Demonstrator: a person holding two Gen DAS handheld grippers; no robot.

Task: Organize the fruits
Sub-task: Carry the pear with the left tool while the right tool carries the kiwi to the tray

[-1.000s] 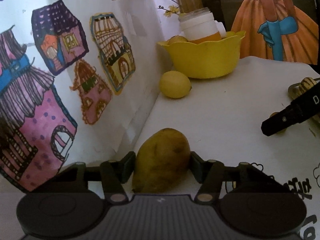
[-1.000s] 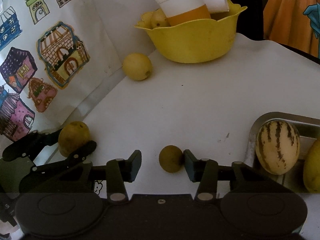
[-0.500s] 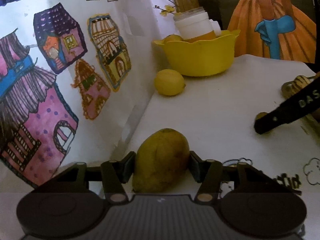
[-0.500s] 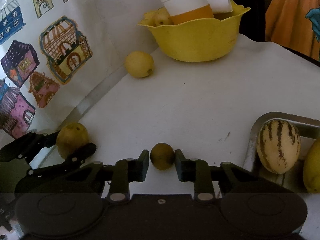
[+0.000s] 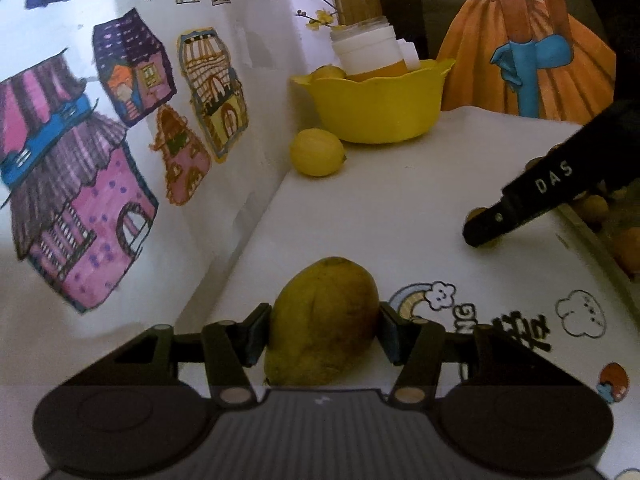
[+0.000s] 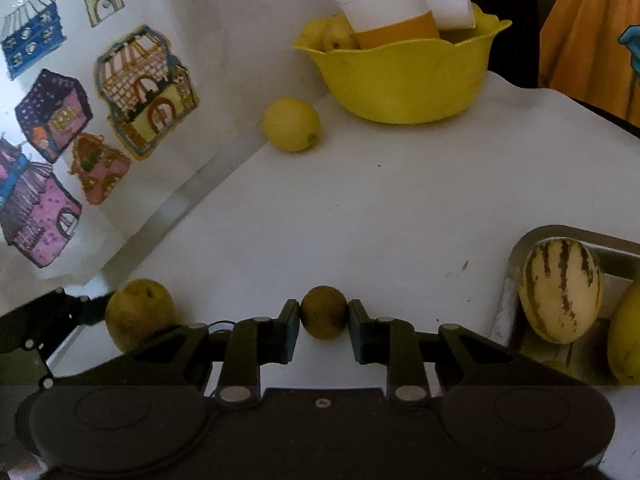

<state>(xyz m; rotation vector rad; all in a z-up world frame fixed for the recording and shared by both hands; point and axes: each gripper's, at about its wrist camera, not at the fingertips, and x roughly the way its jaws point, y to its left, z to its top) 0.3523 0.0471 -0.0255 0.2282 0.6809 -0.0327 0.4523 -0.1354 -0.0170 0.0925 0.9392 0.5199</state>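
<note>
My left gripper is shut on a yellow-green mango, held just above the white table. The mango also shows in the right wrist view. My right gripper is shut on a small round brown-green fruit; its finger shows in the left wrist view. A lemon lies by the wall. A metal tray at the right holds a striped melon and a yellow fruit.
A yellow bowl at the back holds small fruits and a white-and-orange cup. A wall with house drawings runs along the left. Printed cartoons mark the near tablecloth.
My right gripper has closed on the small round fruit, which stood loose between open fingers a second ago. My left gripper has lifted and shifted right, still holding the mango.
</note>
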